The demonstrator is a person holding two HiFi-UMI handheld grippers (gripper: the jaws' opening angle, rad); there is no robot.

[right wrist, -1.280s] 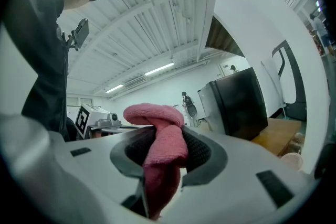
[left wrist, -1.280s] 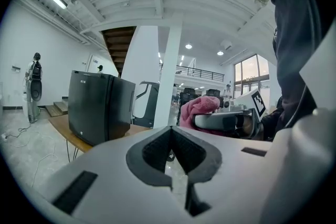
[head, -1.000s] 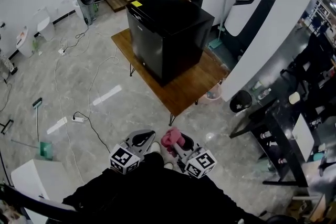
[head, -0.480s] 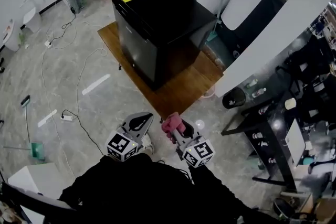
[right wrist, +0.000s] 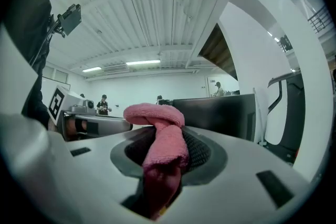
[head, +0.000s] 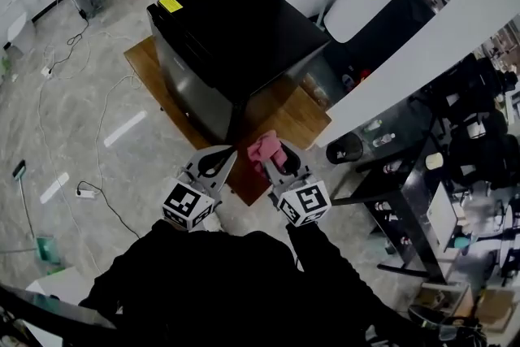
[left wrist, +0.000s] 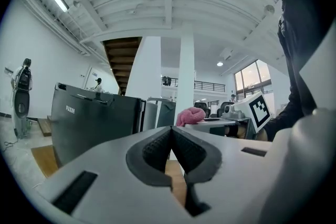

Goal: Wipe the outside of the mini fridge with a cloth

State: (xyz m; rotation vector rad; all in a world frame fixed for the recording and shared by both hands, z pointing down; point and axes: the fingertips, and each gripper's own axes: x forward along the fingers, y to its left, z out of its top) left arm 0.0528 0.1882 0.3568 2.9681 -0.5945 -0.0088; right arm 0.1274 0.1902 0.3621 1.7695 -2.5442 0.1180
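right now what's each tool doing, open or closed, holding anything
left tool: closed, empty
right tool: closed on the pink cloth

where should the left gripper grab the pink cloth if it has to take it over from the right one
Grip the bunched end of the pink cloth that sticks out past the tips of the right gripper. Come in from the left, where the left gripper sits alongside. That lobe hangs free, while the rest is pinched between the right jaws. The left jaws are closed, so they would probably need opening first.
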